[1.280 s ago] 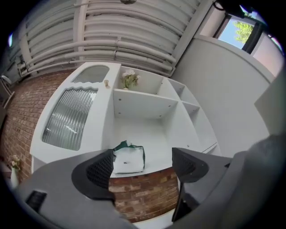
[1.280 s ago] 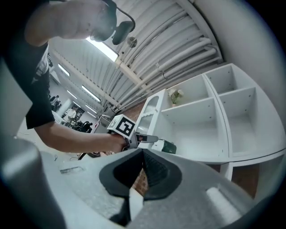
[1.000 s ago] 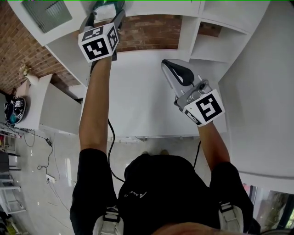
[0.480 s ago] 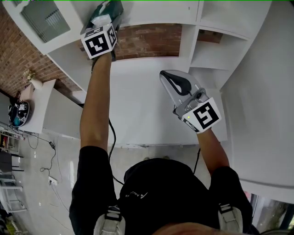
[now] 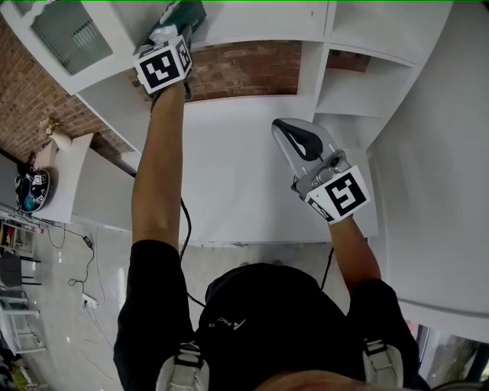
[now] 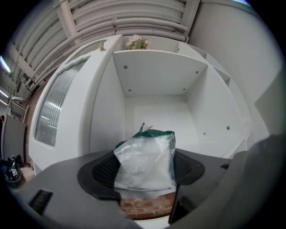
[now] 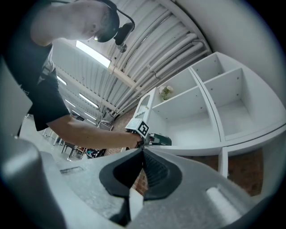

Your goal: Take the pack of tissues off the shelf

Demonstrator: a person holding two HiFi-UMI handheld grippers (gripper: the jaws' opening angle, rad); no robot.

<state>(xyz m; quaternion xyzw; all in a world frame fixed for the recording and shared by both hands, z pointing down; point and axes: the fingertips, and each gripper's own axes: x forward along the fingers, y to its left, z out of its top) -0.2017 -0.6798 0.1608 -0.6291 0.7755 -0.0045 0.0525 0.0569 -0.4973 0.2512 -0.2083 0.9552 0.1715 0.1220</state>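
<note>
The pack of tissues (image 6: 145,156), clear plastic with a green top, stands at the front of a white shelf compartment (image 6: 156,107). My left gripper (image 6: 145,172) reaches up to it with its jaws closing, the pack filling the gap and touching both pads. The head view shows that pack (image 5: 183,14) at the top edge, just past the left gripper (image 5: 174,30). My right gripper (image 5: 296,137) hangs lower over the white counter (image 5: 229,168), shut and empty. In the right gripper view its pads (image 7: 152,167) meet, and the pack (image 7: 161,140) shows far off.
White shelf compartments (image 5: 367,76) run along the right, with a brick wall strip (image 5: 244,69) under the upper shelf. A ribbed glass cabinet door (image 6: 58,112) stands at the left of the compartment. A small flower pot (image 6: 136,43) sits on top of the unit.
My left gripper has pushed further up onto the shelf and its jaws have come in around the pack. The right gripper has barely shifted.
</note>
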